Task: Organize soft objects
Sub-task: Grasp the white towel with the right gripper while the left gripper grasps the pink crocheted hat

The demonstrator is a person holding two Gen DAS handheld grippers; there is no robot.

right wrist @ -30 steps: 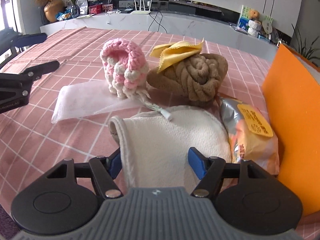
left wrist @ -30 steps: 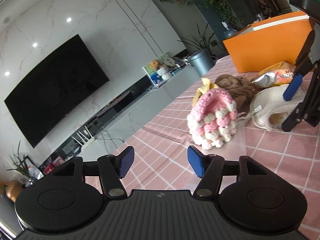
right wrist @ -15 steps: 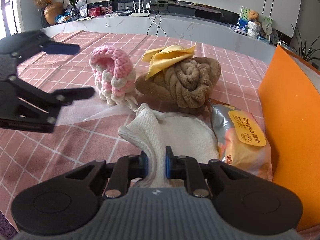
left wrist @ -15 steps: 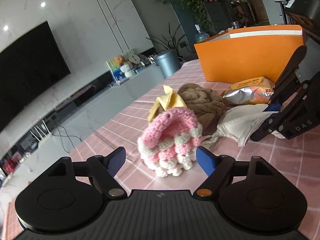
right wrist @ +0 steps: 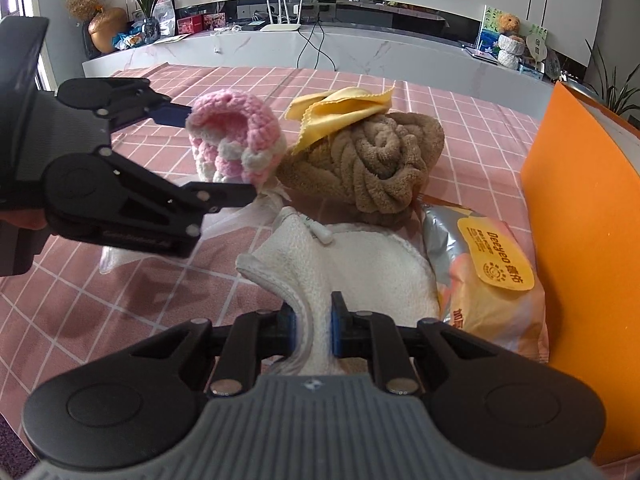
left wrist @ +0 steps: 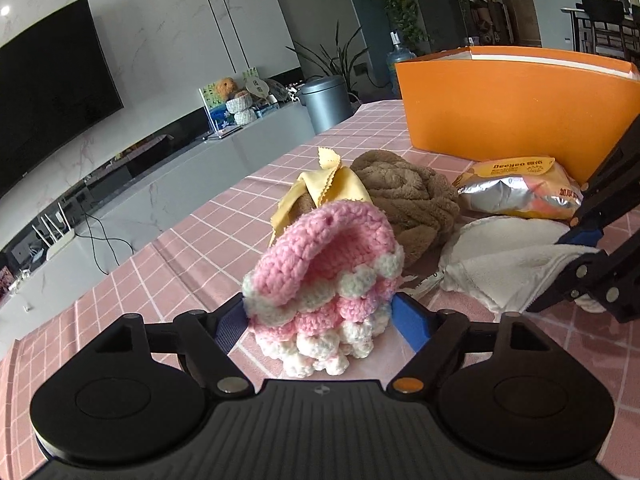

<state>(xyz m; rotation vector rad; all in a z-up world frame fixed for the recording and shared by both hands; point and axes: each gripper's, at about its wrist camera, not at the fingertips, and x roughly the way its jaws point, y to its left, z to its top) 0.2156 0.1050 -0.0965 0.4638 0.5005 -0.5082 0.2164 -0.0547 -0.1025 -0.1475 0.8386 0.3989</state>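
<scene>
The pink crochet piece (left wrist: 324, 280) stands on the table directly between the closing jaws of the left gripper (left wrist: 320, 322), not yet clearly pinched, while the right gripper (right wrist: 313, 330) is clamped on the white cloth (right wrist: 360, 268) beside the orange box (left wrist: 512, 108).

Background: white marble wall (left wrist: 168, 32) bearing a dark television (left wrist: 48, 84); beneath it a long grey console (right wrist: 360, 48). Near, a pink checked tablecloth (right wrist: 120, 304). Far right, potted plants (left wrist: 340, 56).
</scene>
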